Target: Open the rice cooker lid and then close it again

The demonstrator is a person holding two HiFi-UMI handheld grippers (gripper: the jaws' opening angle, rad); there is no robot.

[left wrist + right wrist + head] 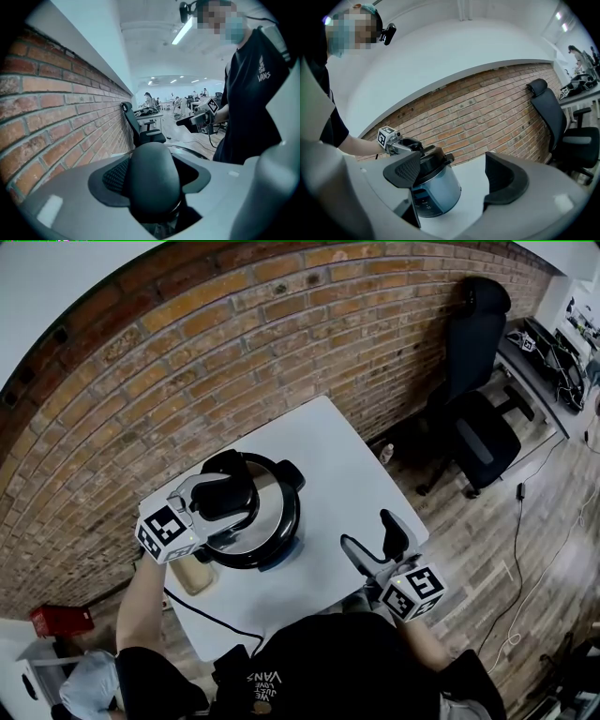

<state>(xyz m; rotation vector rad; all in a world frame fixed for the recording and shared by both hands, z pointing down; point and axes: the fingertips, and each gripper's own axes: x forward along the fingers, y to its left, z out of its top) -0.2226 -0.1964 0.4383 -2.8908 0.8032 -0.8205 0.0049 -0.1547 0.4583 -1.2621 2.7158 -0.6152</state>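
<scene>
The white table (356, 474) is sitting against the brick wall (234, 352), and the rice cooker (437, 191) is standing on it toward the wall side, at the person's left front. The lid (272, 507) is lying flat on the pot right now, with no gap showing at the rim from the right gripper view. So the cooker is looking shut, and these pictures are not settling whether this is the start of the lift or the end of the closing. If it is the start, both the opening and the closing are still waiting.

The left gripper (228, 495) is reaching in over the top, angled downward. Its jaws are standing wide on either side of the black lid handle (152, 180), which is filling the space between them, and the pads are looking pressed against its sides. The right gripper (367, 532) is hovering level above the near edge of the table, well apart from the cooker, with its jaws standing apart and nothing between them.

As for the cooker itself, it is showing a rounded blue-grey body under a black-rimmed lid with a shiny steel face. The handle is looking smooth, domed and chunky, and a small dark control panel (423, 202) is facing the person.
</scene>
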